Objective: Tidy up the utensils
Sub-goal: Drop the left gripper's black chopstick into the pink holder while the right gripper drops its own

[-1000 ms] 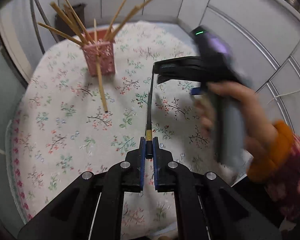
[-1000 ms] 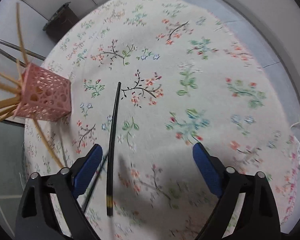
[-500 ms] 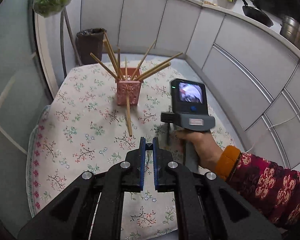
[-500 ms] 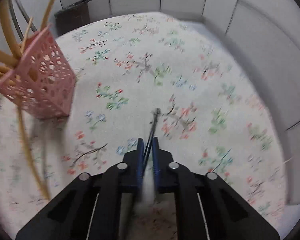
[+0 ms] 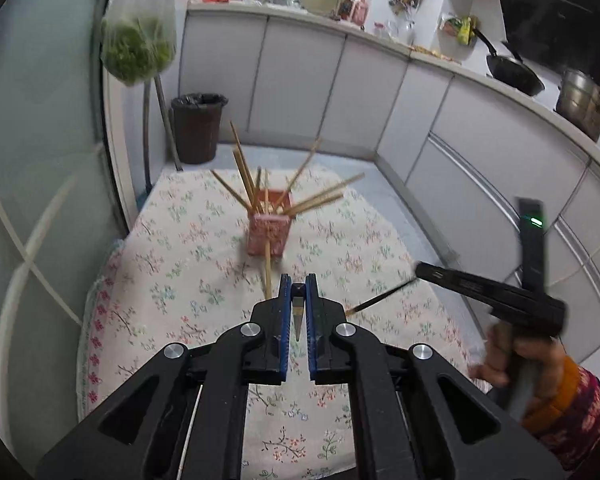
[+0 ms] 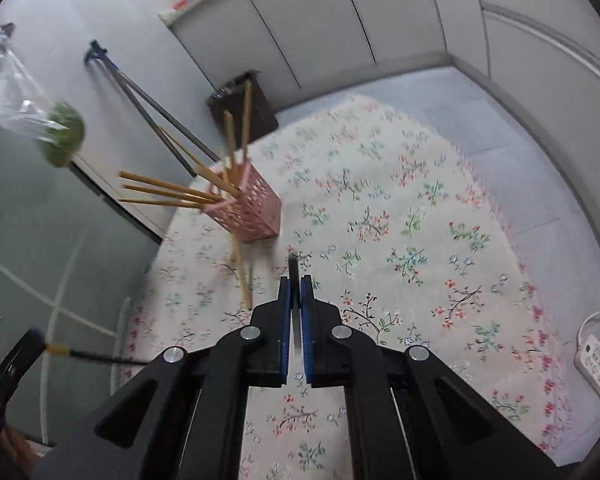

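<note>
While each gripper is clamped on one dark chopstick, both are held clear above the floral tablecloth [image 5: 172, 248], so the step in hand looks like the carry toward the holder. The left gripper [image 5: 299, 280] pinches its black chopstick [image 5: 298, 312] end-on between the blue pads; from the right wrist view that same stick [image 6: 96, 357] juts out at about eight o'clock. The right gripper [image 6: 295, 280] grips the other black chopstick [image 6: 293, 268], whose tip pokes out past the jaws; in the left view it [image 5: 380, 299] slants at four o'clock, held by the person's hand [image 5: 512, 356]. The pink holder [image 5: 269, 234] stands at twelve o'clock, already bristling with wooden chopsticks [image 5: 320, 200]. One wooden chopstick [image 5: 267, 268] leans outside it, foot on the cloth. Next, each tip probably needs steering over the holder's open mouth, threading between the splayed sticks before release.
</note>
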The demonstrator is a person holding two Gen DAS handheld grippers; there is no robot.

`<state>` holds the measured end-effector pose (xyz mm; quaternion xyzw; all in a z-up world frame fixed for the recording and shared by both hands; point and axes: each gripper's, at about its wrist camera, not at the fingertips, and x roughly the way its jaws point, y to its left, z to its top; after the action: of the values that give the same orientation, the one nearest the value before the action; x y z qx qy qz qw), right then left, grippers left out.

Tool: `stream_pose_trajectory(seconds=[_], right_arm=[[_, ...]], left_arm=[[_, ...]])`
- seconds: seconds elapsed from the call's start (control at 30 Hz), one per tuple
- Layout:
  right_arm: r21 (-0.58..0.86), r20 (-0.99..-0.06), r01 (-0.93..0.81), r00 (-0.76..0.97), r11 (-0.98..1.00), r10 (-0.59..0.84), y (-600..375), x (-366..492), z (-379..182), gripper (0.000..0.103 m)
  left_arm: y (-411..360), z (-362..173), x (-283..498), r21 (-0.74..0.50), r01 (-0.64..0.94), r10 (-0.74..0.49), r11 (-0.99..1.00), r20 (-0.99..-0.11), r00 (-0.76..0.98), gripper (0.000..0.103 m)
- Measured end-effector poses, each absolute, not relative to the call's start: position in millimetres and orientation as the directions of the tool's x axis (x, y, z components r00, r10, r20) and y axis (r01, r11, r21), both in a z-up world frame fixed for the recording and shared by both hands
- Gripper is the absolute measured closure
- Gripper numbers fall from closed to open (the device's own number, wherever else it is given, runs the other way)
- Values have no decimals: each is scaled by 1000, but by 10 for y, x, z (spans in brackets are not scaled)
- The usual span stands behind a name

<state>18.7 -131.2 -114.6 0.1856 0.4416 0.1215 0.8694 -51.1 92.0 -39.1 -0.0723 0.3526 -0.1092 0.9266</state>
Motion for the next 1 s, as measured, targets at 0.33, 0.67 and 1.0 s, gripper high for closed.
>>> stream_pose_trajectory(seconds=[0.33,0.67,1.0], right_arm=[[432,-590,-147,700,890,402,-1559,128,148,98],[401,-448,-231,795,887,409,-1392,618,974,98],[342,-449,-241,807,908,383,-992,1357,583,98]], left_arm=[[915,340,-238,-161,166,-228,973,-552,802,97],[759,672,577,-141,151,-202,978,-498,844,97],[761,-151,1595,-211,118,-223,970,-586,779,89]])
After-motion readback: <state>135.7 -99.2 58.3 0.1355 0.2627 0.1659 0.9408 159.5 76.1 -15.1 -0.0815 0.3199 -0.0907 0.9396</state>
